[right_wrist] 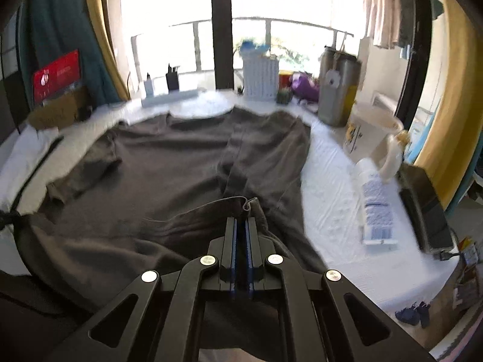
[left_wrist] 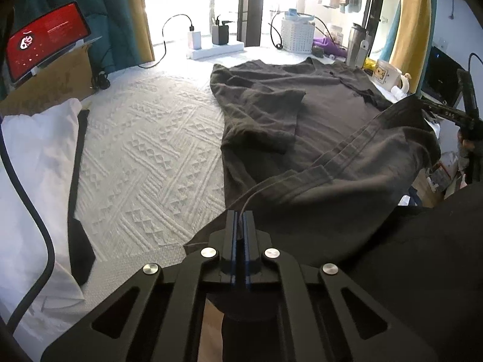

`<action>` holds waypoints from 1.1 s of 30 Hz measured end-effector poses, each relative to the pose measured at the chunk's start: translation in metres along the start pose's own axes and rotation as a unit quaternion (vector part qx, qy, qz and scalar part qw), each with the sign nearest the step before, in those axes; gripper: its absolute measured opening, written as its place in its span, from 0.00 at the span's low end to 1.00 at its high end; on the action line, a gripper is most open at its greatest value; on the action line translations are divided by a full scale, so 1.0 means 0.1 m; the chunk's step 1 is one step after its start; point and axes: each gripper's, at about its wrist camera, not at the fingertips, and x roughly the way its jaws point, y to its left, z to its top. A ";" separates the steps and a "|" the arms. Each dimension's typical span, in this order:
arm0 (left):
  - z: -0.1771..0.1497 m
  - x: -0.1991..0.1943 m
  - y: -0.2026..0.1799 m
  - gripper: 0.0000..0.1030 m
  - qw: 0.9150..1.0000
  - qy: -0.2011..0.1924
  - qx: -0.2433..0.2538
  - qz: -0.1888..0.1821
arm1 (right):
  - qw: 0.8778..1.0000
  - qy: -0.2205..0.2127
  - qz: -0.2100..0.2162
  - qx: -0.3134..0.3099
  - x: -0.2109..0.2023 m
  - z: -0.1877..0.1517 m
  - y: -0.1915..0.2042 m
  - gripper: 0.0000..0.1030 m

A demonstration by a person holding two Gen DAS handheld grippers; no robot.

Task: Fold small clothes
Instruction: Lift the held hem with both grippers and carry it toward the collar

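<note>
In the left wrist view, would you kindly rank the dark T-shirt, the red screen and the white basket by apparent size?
Largest to smallest:
1. dark T-shirt, partly because it is nearest
2. red screen
3. white basket, though farthest away

Bright balcony window (right_wrist: 271, 6), yellow curtains (left_wrist: 137, 15), white bed (left_wrist: 145, 138)

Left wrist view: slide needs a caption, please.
Left tongs pinch the hem of a dark grey T-shirt spread on a white bedspread.
</note>
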 end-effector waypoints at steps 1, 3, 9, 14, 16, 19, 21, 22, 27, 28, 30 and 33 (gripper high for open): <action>0.01 -0.03 0.01 0.01 1.000 -0.006 -0.003 0.004 | 1.000 -0.008 -0.003 0.000 -0.05 0.03 -0.01 0.05; 0.03 -0.07 0.03 0.01 1.000 -0.016 -0.007 0.005 | 1.000 -0.020 -0.007 0.002 -0.15 0.08 -0.03 0.05; 0.02 -0.11 0.04 0.01 1.000 -0.026 -0.005 0.011 | 0.999 -0.042 -0.014 0.008 -0.31 0.14 -0.11 0.05; -0.06 0.09 0.16 0.16 0.999 0.015 -0.020 0.020 | 0.999 -0.040 -0.016 0.016 -0.31 0.10 -0.15 0.05; -0.10 0.13 0.19 0.57 0.999 0.027 -0.021 0.027 | 0.999 -0.037 -0.017 0.019 -0.31 0.08 -0.17 0.05; -0.17 0.16 0.24 0.65 0.998 0.040 -0.034 0.024 | 0.999 -0.035 -0.018 0.022 -0.29 0.06 -0.18 0.05; -0.20 0.20 0.24 0.65 0.998 0.051 -0.033 0.025 | 0.999 -0.035 -0.018 0.023 -0.29 0.06 -0.19 0.05; -0.22 0.21 0.23 0.65 0.998 0.052 -0.030 0.027 | 0.999 -0.036 -0.019 0.023 -0.30 0.06 -0.19 0.05; -0.25 0.19 0.18 0.08 0.999 0.039 -0.019 0.026 | 0.999 -0.044 -0.021 0.023 -0.35 0.07 -0.17 0.05; -0.24 0.18 0.18 0.05 0.999 0.039 -0.019 0.024 | 0.999 -0.045 -0.021 0.021 -0.37 0.08 -0.17 0.05; -0.22 0.13 0.16 0.04 0.999 0.030 -0.017 0.025 | 0.998 -0.049 -0.022 0.020 -0.40 0.09 -0.16 0.05; -0.12 -0.02 0.14 0.04 0.999 0.001 -0.020 0.026 | 0.998 -0.059 -0.028 0.019 -0.46 0.12 -0.16 0.05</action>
